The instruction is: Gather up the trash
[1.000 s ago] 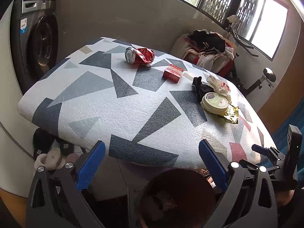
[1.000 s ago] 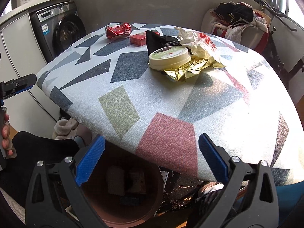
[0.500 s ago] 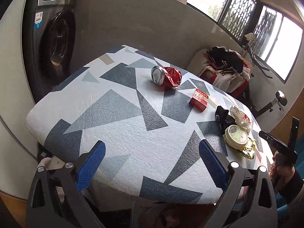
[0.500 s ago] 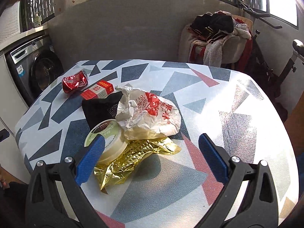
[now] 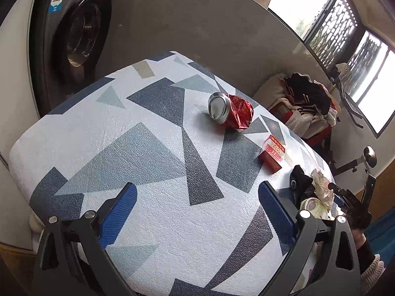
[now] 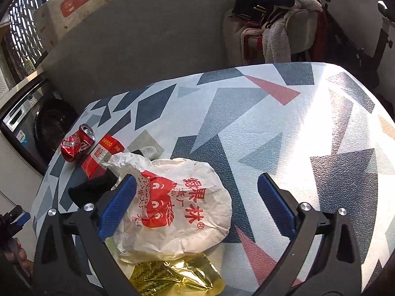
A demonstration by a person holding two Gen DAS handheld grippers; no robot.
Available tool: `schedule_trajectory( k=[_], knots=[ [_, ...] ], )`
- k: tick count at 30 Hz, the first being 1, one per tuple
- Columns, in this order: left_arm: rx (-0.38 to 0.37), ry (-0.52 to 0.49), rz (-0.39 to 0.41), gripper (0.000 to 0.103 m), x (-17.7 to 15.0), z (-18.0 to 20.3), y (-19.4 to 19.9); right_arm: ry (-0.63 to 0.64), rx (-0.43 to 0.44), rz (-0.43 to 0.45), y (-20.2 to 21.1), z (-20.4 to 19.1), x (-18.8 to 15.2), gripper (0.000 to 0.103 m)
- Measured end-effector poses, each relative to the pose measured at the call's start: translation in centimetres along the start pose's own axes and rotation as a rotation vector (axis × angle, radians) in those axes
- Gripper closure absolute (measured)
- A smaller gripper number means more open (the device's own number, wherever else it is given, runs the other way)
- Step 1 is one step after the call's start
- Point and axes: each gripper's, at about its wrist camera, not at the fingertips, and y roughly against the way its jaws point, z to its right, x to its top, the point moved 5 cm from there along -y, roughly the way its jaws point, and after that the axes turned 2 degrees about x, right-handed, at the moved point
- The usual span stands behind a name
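A crushed red can [image 5: 232, 112] lies on the patterned table [image 5: 138, 162], with a red box [image 5: 271, 154] to its right. My left gripper [image 5: 197, 212] is open and empty, above the table's near part. In the right wrist view a white paper bag with red print [image 6: 182, 209] lies over gold foil [image 6: 172, 278], beside a black cloth [image 6: 91, 190], the red box [image 6: 101, 156] and the can [image 6: 76, 143]. My right gripper [image 6: 197, 207] is open and empty, just above the bag.
A washing machine [image 5: 74, 39] stands left of the table. A chair piled with clothes [image 6: 274, 19] stands behind it by the grey wall. An exercise bike [image 5: 355, 157] is at the right. The round lidded container [image 5: 313, 204] sits near the table's right edge.
Both grippers rose from below the table edge, by the brown bin, to above the tabletop. The left moved toward the can; the right moved over the white bag.
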Motion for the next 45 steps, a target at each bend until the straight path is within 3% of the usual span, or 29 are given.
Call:
schedule_trajectory(
  k=[4, 6, 9, 14, 17, 20, 24, 27, 30, 32, 34, 39, 45],
  knots=[
    [-0.053, 0.084, -0.017, 0.007, 1.4, 0.2, -1.4, -0.009, 0.056, -0.052, -1.2, 0.1, -0.7, 0.01],
    [-0.055, 0.088, -0.026, 0.007, 2.1, 0.5, -2.3, -0.013, 0.092, -0.05, -1.2, -0.1, -0.9, 0.028],
    [-0.047, 0.066, -0.031, 0.007, 3.5, 1.5, -3.9, 0.004, 0.102, -0.031, -0.8, -0.5, -1.2, 0.034],
    [-0.031, 0.051, -0.056, 0.008, 6.5, 3.6, -7.6, 0.039, 0.095, 0.073, 1.1, -0.8, -1.3, 0.037],
    [0.009, 0.03, -0.06, 0.015, 8.8, 4.5, -10.1, 0.033, 0.068, 0.132, 2.1, -0.6, -1.3, 0.038],
    [0.013, -0.005, -0.05, 0.015, 10.7, 5.8, -12.5, 0.014, 0.039, 0.168, 2.6, -0.1, -1.2, 0.038],
    [0.086, -0.012, -0.04, 0.017, 11.9, 6.7, -15.6, 0.032, 0.022, 0.183, 2.8, -0.2, -1.2, 0.038],
    [0.117, 0.019, -0.045, 0.021, 12.0, 6.6, -17.6, 0.047, 0.02, 0.18, 2.8, -0.5, -1.3, 0.038],
    [0.138, 0.049, -0.086, 0.037, 11.4, 6.0, -19.0, 0.049, 0.026, 0.169, 2.7, -0.5, -1.3, 0.038],
    [0.115, 0.062, -0.075, 0.062, 11.1, 5.6, -18.8, 0.04, 0.034, 0.16, 2.5, -0.4, -1.3, 0.038],
    [0.075, 0.071, -0.068, 0.077, 10.9, 5.5, -18.0, 0.027, 0.042, 0.148, 2.3, -0.2, -1.2, 0.038],
    [0.031, -0.104, -0.088, 0.081, 9.1, 6.4, -15.1, 0.032, 0.029, 0.128, 2.0, -0.2, -1.2, 0.037],
    [-0.013, -0.246, -0.071, 0.082, 6.7, 6.8, -8.3, 0.058, -0.039, 0.077, 1.6, -1.2, -0.9, 0.038]
  ],
)
